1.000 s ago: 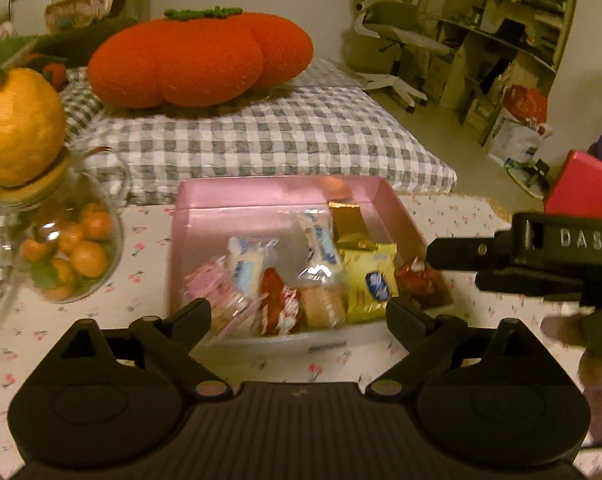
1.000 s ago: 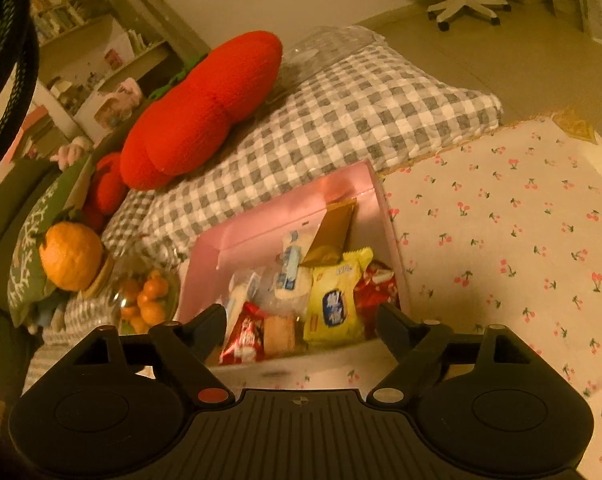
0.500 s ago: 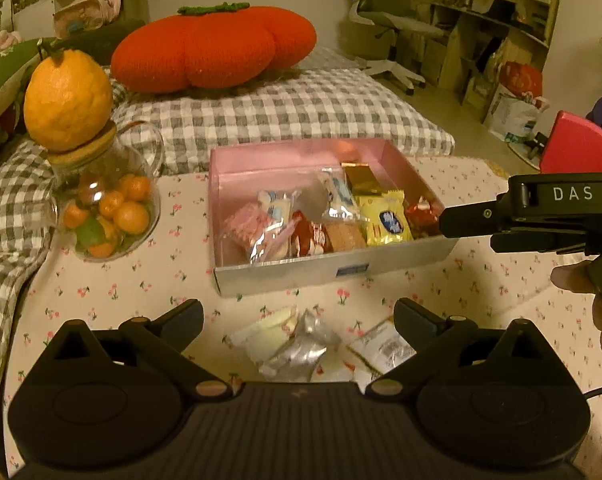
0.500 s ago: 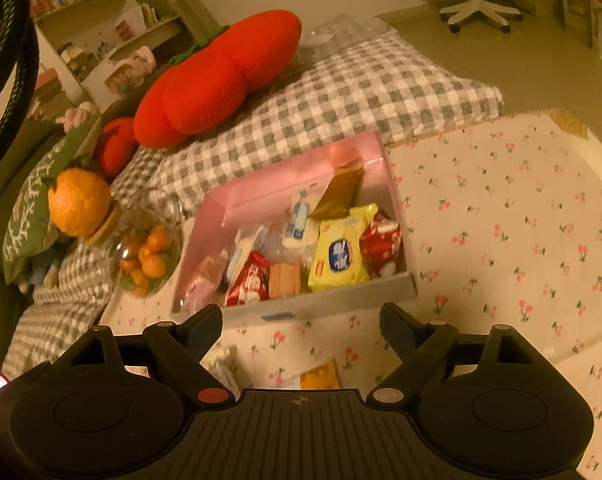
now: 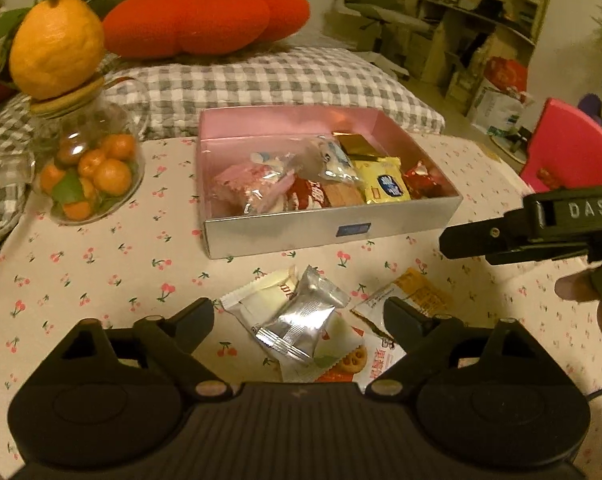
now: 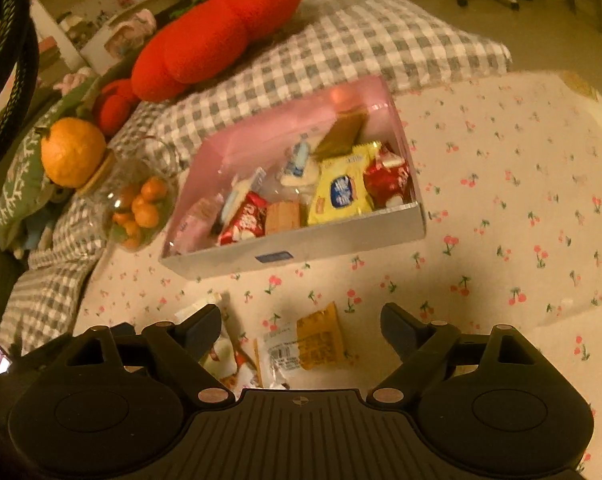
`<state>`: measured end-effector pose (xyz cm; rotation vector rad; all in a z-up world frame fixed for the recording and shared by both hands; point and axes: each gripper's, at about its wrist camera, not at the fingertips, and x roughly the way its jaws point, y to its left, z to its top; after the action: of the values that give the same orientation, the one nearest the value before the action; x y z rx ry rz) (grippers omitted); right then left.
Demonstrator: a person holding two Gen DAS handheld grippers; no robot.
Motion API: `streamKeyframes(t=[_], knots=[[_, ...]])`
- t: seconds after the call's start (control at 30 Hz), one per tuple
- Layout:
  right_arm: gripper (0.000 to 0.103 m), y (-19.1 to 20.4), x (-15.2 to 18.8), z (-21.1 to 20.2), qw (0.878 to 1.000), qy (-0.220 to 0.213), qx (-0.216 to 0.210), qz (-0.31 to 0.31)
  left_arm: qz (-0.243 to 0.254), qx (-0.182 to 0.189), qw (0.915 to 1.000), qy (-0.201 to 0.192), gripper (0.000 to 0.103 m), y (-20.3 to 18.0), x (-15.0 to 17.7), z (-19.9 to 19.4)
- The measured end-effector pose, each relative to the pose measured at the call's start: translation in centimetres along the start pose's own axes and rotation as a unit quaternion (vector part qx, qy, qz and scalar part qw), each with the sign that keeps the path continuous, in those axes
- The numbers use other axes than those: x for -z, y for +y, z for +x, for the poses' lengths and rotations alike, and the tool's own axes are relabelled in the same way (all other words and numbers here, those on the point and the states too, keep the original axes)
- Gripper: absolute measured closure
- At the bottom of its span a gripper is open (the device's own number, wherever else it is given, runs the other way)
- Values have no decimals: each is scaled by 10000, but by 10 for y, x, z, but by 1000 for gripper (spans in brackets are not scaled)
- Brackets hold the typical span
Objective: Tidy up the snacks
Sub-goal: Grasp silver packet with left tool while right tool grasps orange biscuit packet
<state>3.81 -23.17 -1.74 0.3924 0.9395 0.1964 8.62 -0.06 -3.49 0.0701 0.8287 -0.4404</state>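
A box (image 5: pixel 285 232), pink inside and silver outside, holds several wrapped snacks on the cherry-print cloth. In front of it lie loose packets: a silver one (image 5: pixel 301 320), a white one (image 5: pixel 261 292), an orange-and-white one (image 5: pixel 417 292) and a cracker pack (image 5: pixel 341 364). My left gripper (image 5: pixel 299 312) hovers over this pile, its jaws closing, with the silver packet between the fingers and untouched. My right gripper (image 6: pixel 301 316) is open above the orange packet (image 6: pixel 309 344), near the box (image 6: pixel 341 236). It also shows at the right edge of the left wrist view, right gripper (image 5: pixel 501 236).
A glass jar of small oranges (image 5: pixel 89 172) with a big orange (image 5: pixel 57 48) on its lid stands left of the box. Behind are a checked cushion (image 5: pixel 261 80) and a red pumpkin pillow (image 5: pixel 205 16). A red object (image 5: pixel 569 160) sits at the far right.
Both grippers have drawn back from the box and sunk toward the cloth. The loose packets in front of the box have come into view between the fingers.
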Motion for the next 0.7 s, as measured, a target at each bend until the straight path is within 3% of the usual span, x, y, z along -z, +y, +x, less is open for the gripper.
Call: streamKeyframes(t=[0.17, 0.4, 0.47, 0.7], knots=[[14, -4, 0, 7, 9998, 138, 101, 50, 334, 99, 9994, 72, 41, -4, 3, 11], [14, -3, 5, 22, 9990, 368, 249, -79, 473, 103, 9984, 277, 60, -4, 3, 23], [14, -1, 7, 27, 9986, 420, 299, -154, 426, 97, 9985, 322, 72, -2, 3, 25], [14, 18, 16, 46, 9953, 538, 491, -636, 355, 33, 9987, 378, 76, 4, 2, 21]])
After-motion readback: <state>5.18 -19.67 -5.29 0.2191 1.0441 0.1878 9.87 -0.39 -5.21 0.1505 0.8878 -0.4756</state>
